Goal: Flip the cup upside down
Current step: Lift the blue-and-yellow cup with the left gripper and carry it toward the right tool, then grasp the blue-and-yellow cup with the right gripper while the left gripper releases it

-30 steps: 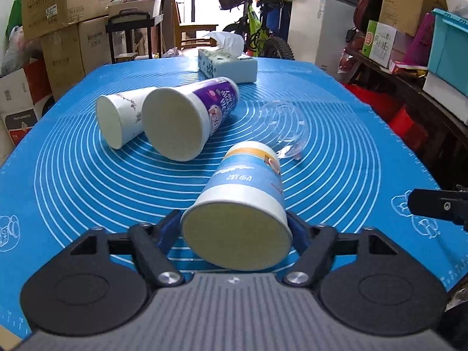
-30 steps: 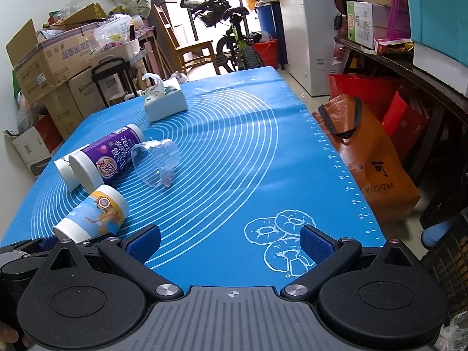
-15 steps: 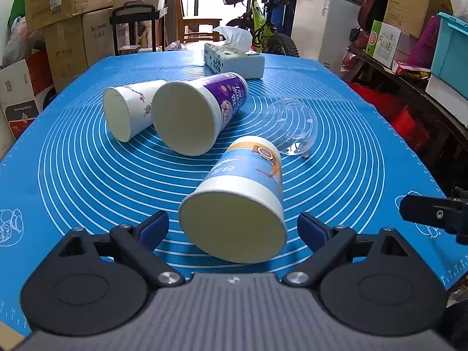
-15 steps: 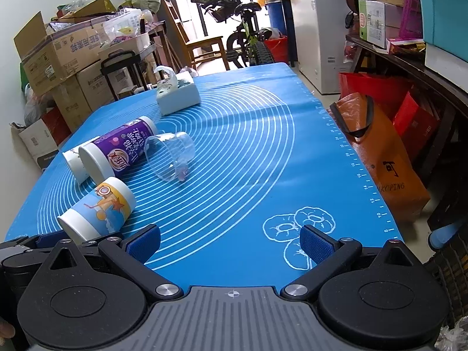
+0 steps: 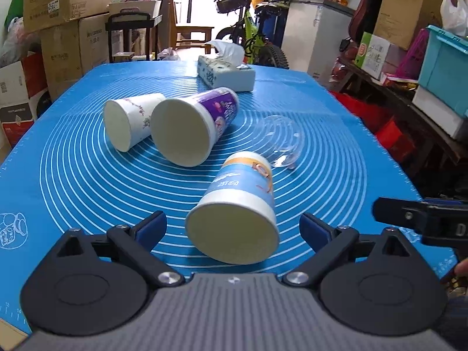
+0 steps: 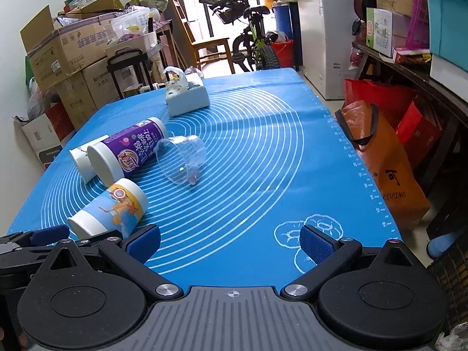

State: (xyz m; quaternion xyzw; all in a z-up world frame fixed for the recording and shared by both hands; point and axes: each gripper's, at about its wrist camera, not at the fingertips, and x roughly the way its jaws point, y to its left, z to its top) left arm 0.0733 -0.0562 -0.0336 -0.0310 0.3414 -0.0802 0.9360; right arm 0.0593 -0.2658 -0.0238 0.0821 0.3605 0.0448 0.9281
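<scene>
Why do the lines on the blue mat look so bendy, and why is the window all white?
Both wrist views use fisheye lenses, so the blue mat and its edges bulge. In the right wrist view the window is washed out by daylight; the doorway in the left wrist view too. The clear cup shows small glints. Corners go dark in both.

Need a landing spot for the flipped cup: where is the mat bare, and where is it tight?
Bare: the mat's right half, from the clear cup to the ruler edge, and the near strip by the donut print. Crowded: the left, where the white cup, purple cup and orange-blue cup lie close; tissue box at the far end.
</scene>
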